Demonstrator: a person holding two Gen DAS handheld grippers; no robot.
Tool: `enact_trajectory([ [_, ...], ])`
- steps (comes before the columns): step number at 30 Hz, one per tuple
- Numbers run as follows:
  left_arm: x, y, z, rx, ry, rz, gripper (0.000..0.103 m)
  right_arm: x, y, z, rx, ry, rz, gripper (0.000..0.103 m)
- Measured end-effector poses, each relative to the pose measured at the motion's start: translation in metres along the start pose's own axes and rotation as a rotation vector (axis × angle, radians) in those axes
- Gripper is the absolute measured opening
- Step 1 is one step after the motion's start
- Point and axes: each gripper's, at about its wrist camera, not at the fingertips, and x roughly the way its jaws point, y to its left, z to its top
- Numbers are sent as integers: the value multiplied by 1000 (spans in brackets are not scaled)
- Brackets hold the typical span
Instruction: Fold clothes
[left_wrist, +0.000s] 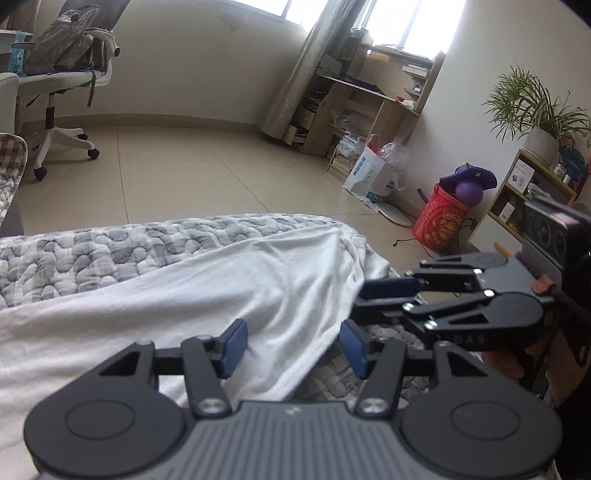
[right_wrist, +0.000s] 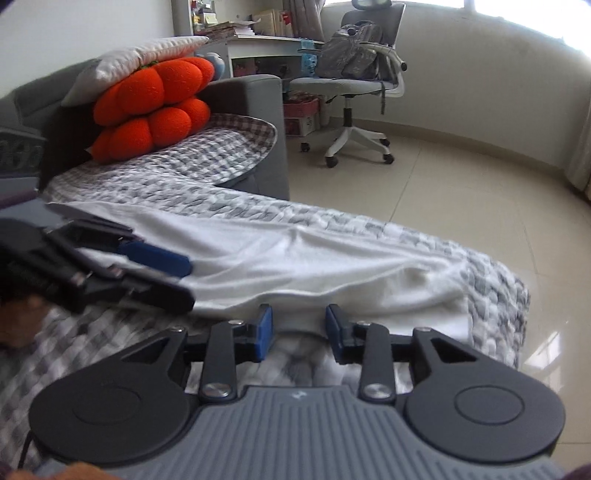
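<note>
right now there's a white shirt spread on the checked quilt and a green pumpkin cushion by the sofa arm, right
Not quite: the pumpkin cushion is orange, not green, as the right wrist view shows. The rest holds: a white shirt lies spread on the checked quilt, and the cushion sits by the sofa arm.

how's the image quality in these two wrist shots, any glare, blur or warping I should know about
Left wrist view: the windows are blown out white, and the fisheye bends the floor line and walls. Right wrist view: the quilted cover at lower left is smeared with blur, as is the left gripper beside it; the white garment stays fairly sharp; a bright reflection sits on the floor tiles.
</note>
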Motion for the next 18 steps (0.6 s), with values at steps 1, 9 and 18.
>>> enact_trajectory([
  [1,0,0,0,-3,0,-1,57,-3,-1,-3,-9,4,8,36],
  [9,-3,-3,0,8,-10,9,57,-2,14,-2,-75,-2,29,38],
  [18,-10,7,0,-16,-26,54,57,11,28,4,-128,-35,142,38],
])
